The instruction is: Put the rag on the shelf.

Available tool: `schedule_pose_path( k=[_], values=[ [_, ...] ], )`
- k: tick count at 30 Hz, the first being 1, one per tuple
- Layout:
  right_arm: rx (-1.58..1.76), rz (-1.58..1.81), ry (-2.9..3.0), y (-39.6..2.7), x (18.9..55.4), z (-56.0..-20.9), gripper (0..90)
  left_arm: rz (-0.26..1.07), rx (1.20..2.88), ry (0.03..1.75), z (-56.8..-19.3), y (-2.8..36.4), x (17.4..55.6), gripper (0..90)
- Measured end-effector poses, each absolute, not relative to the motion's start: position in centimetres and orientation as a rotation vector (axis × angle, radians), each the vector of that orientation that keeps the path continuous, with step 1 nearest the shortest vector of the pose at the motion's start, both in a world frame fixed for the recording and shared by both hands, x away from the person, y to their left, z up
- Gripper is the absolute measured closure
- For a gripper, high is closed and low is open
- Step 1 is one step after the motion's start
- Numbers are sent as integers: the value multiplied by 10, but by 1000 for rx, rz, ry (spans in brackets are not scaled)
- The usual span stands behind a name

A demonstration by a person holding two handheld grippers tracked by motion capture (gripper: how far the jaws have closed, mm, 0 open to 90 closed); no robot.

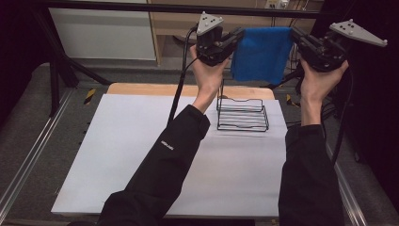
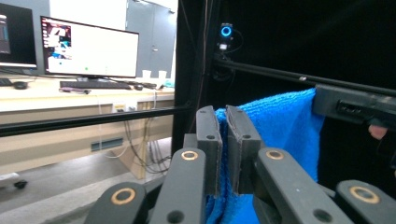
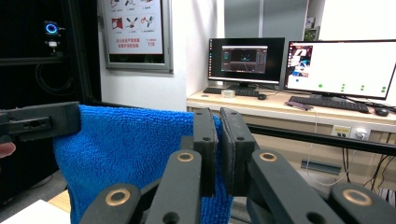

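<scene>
A blue towel [image 1: 260,52] hangs stretched between my two grippers, high above the far edge of the table. My left gripper [image 1: 237,34] is shut on the towel's left top corner; in the left gripper view the cloth [image 2: 280,126] is pinched between its jaws [image 2: 224,121]. My right gripper [image 1: 295,35] is shut on the right top corner, and the right gripper view shows the towel [image 3: 135,154] clamped at its jaws [image 3: 217,123]. A black wire rack [image 1: 242,114] stands on the white table sheet [image 1: 141,155] below the towel.
A black frame bar [image 1: 155,7] crosses the back of the workspace above the table. Desks with lit monitors [image 3: 336,67] stand beyond the frame. Metal rails [image 1: 28,160] run along the table's sides.
</scene>
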State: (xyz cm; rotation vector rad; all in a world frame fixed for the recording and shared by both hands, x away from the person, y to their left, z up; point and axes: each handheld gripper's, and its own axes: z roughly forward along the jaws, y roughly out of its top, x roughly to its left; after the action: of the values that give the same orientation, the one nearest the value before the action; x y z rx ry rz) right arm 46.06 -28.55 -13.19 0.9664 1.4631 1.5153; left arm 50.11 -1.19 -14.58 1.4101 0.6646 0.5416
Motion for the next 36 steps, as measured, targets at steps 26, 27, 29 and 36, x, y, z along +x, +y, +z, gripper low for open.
schedule_pose_path(
  k=[26,27,29,36],
  values=[
    [1023,1451,1526,-279,511,-151,861,606,1490,684,-167,-12,539,842],
    [1026,1449,1531,-280,511,-153,861,605,1491,683,-169,-12,539,842],
    [1028,1450,1534,-280,510,-158,861,605,1497,686,-171,-13,540,842],
    [1054,1446,1555,-287,507,-175,860,586,1532,659,-186,-15,537,843]
  ],
)
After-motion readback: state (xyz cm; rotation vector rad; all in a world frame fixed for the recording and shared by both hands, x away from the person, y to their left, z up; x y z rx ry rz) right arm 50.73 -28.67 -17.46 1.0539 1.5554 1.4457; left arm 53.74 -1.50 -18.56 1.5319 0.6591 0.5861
